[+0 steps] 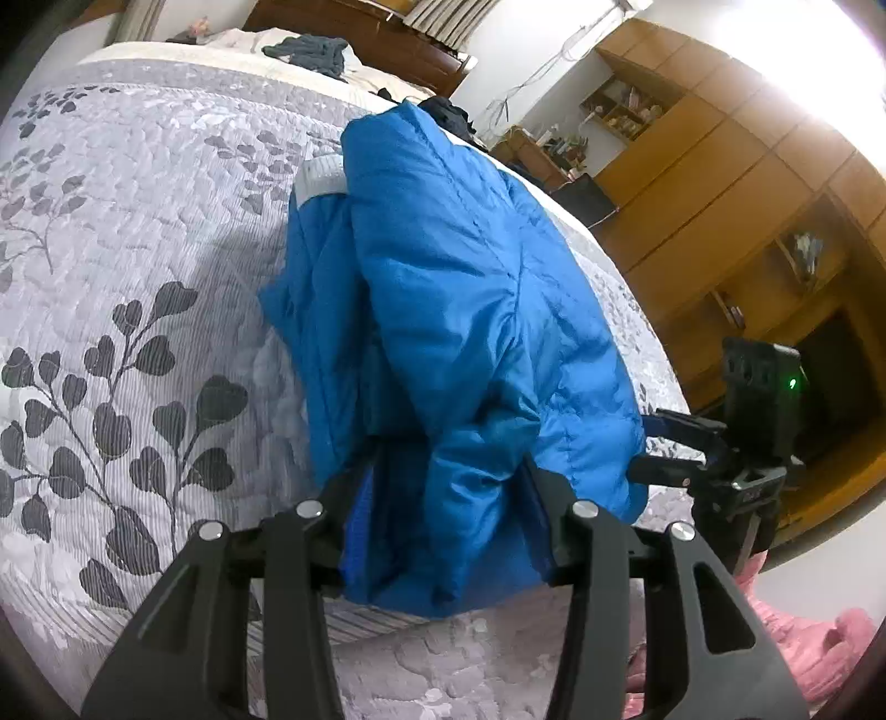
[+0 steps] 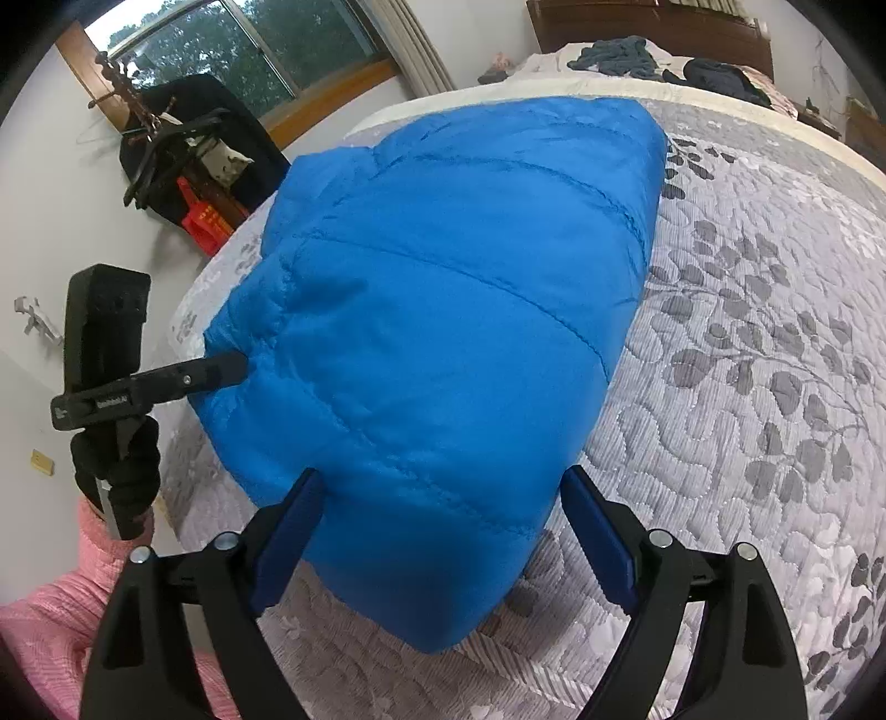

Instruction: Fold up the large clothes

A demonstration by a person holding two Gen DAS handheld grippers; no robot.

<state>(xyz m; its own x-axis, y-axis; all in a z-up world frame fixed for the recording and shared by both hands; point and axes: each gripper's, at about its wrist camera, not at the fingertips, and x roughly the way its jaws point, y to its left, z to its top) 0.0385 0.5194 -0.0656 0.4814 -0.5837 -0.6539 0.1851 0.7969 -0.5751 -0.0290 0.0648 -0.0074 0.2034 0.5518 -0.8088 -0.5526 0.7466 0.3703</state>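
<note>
A blue puffy jacket (image 1: pixel 459 288) lies folded into a thick bundle on the grey leaf-patterned quilt (image 1: pixel 127 232). A light grey cuff or hem (image 1: pixel 321 174) shows at its far left corner. My left gripper (image 1: pixel 448 498) holds a bunched fold of the jacket's near end between its fingers, and the fabric creases there. In the right wrist view the jacket (image 2: pixel 459 288) fills the middle. My right gripper (image 2: pixel 448 498) stands wide open with the near end of the bundle between its blue pads (image 2: pixel 288 531), not squeezed. The left gripper (image 2: pixel 232 365) meets the jacket's left edge.
Dark clothes (image 1: pixel 315 52) lie near the wooden headboard (image 2: pixel 642 27). Wooden cabinets (image 1: pixel 720 183) stand to the right of the bed; a window and a coat rack (image 2: pixel 160 149) are on the other side. A pink sleeve (image 2: pixel 61 598) and a black-gloved hand (image 2: pixel 119 471) hold the left gripper.
</note>
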